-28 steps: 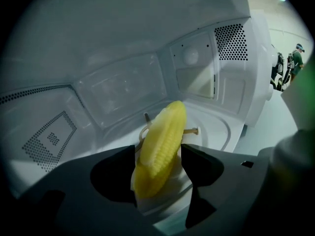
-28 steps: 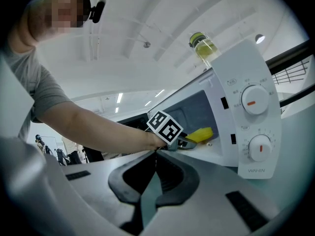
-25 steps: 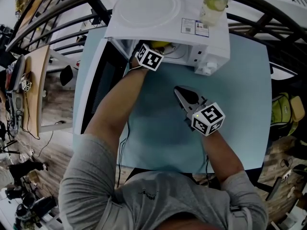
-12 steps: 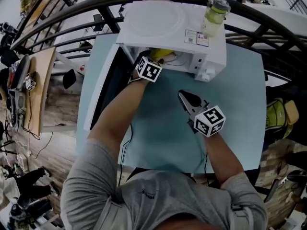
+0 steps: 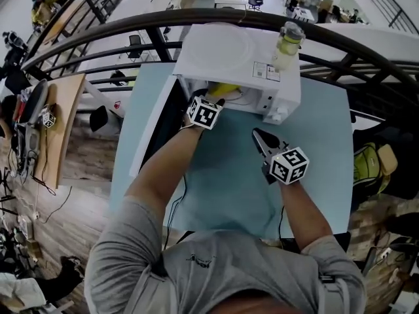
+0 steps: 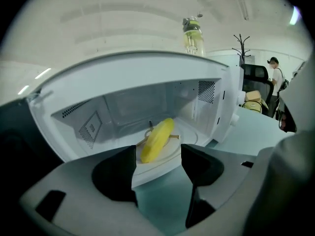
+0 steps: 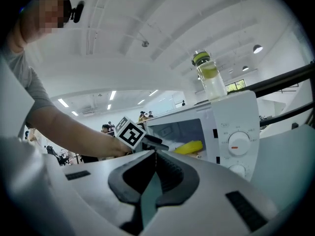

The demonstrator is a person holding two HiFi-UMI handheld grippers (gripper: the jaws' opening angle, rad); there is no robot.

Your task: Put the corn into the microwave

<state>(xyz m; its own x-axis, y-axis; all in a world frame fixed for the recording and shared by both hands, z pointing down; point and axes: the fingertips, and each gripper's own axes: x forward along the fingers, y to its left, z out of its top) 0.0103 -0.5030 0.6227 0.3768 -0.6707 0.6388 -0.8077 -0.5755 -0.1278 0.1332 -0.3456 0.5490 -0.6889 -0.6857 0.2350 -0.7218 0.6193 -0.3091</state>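
Note:
The yellow corn (image 6: 156,139) lies on the glass turntable (image 6: 186,137) inside the open white microwave (image 5: 236,51). My left gripper (image 6: 158,163) stands open just in front of the cavity, with nothing between its jaws and the corn a little beyond them. From the head view the corn (image 5: 222,89) shows in the opening, just past the left gripper (image 5: 214,101). My right gripper (image 5: 256,133) hovers over the table to the right, shut and empty. In the right gripper view, this gripper (image 7: 155,163) points at the microwave front, where the corn (image 7: 188,147) is visible.
The microwave door (image 5: 157,123) hangs open to the left. A bottle of pale liquid (image 5: 288,41) stands on top of the microwave. The light blue table (image 5: 229,175) spreads below both grippers. Dark railings (image 5: 327,38) curve behind the microwave.
My left gripper has drawn back a little from the microwave opening, and the corn stays inside. The right gripper holds about the same place.

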